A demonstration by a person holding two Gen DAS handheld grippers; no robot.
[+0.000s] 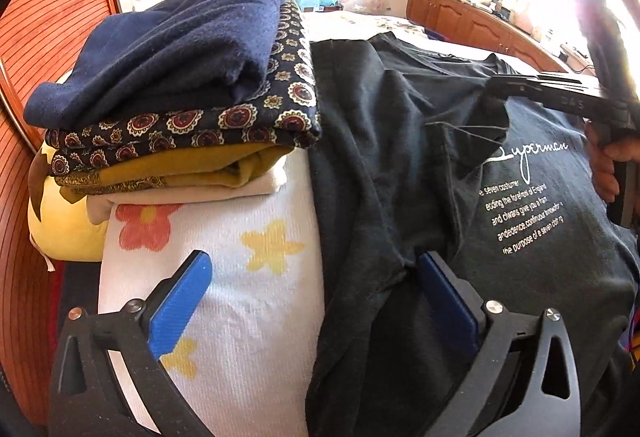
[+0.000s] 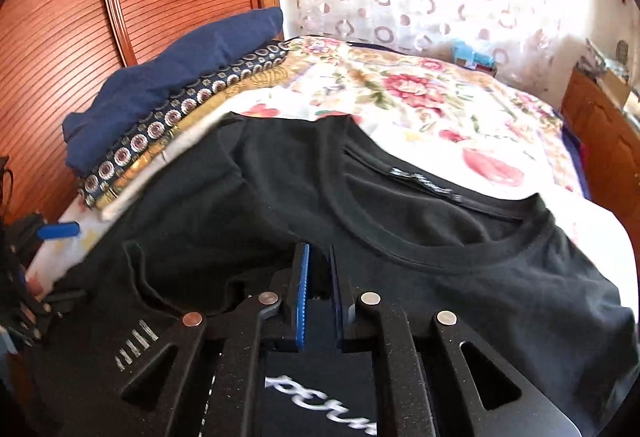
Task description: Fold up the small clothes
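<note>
Cloth is the whole matter here: a black cotton T-shirt with white printed lettering lies spread across the middle and right of the left wrist view, on a white towel with orange and yellow flowers over a floral-covered bed. It looks light, limp and thin, so it will sag and crease wherever it is lifted, and I judge it best taken at a hem, a sleeve edge or the shoulder seam beside the ribbed neckline, where the doubled fabric gives the pads something to bite. The left tool at the bottom of its own view stands fully released, its blue pads spread wide, one over the towel and one at a dark fold of the shirt, gripping nothing. The right tool, low and central in its view, is nearly clenched; it seems to pinch a black fold, but black on black hides whether fabric truly sits between the pads, and in the left view it reaches in from the right edge onto a raised ridge of shirt. A finished stack of folded clothes, navy on top of patterned and mustard pieces, sits at upper left. The shirt's lower hem and far sleeve are cut off, and motion blur smears the lettering in the right wrist view
</note>
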